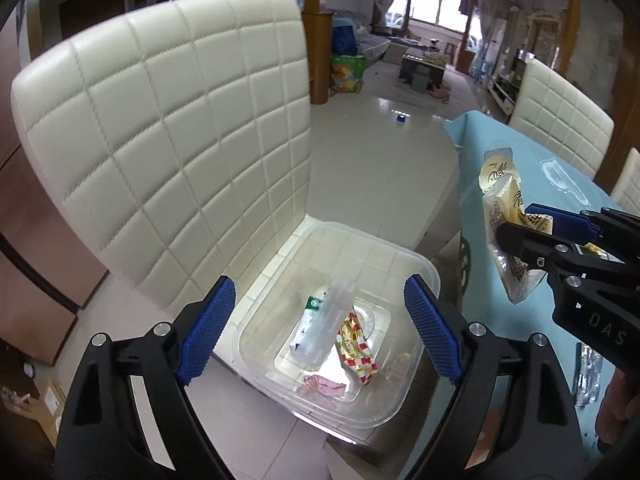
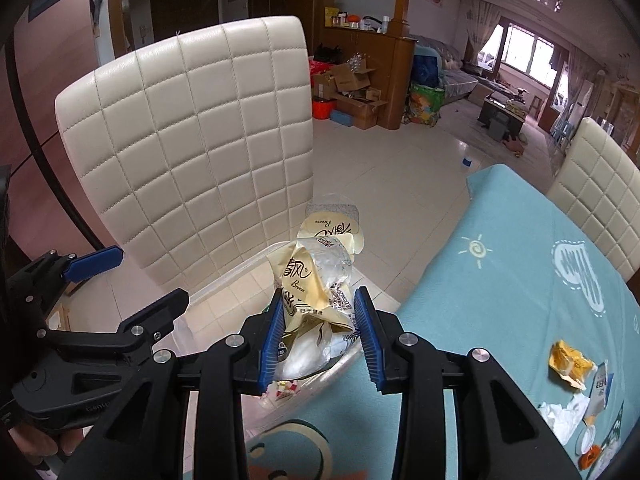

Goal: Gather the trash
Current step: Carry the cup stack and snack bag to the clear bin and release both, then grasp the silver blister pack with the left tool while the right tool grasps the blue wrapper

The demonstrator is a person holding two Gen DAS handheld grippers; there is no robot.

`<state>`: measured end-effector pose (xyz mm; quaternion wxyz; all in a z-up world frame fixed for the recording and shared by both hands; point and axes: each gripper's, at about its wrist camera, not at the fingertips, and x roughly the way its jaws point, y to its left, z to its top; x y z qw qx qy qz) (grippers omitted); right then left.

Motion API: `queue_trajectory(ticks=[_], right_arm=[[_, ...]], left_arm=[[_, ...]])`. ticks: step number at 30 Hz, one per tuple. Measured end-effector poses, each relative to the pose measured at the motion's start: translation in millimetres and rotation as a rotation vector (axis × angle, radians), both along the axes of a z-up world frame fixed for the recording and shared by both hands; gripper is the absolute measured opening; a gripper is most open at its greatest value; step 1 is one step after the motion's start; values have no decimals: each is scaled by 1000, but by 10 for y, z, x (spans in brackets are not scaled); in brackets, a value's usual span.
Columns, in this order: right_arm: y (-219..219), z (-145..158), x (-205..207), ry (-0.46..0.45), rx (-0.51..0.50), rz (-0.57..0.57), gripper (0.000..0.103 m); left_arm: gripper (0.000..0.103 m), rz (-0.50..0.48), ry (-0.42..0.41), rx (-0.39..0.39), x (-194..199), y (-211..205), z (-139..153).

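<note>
- Right hand-held gripper (image 2: 320, 336) grips the tissue pack wrapper (image 2: 312, 280): carry it fully over the clear bin (image 1: 404, 280) before releasing.
- Left hand-held gripper (image 1: 320, 332): open, empty; keep clear.

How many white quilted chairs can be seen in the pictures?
3. One chair holds the clear bin; a second stands behind the blue table; a third shows at the right edge. Others may be hidden.
</note>
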<state>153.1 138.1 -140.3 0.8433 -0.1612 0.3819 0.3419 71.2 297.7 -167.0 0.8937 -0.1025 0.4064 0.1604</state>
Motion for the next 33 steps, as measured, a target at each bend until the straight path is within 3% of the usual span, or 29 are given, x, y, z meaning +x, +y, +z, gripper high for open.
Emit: queue_trajectory(ticks=[3,7,13,21,33], right_arm=[[88,-75,-19,22,-15,25,36],[127,-144,4,70,-21,28,64],[-28,-142,1,93,-15,-2,64],[-522,-13,-81,71,1,-82,64],[-2052,-16,-91,69,8,-360,65]], left_arm=[[86,30,16,-15,-47,76,-54],[89,64,27,-6,-107,148,-72],[90,62,21,-4,-182,75,-16],[90,-21,-8,-3,-154,-357,117],[94,-322,-7,-21,-53,-1824,196]])
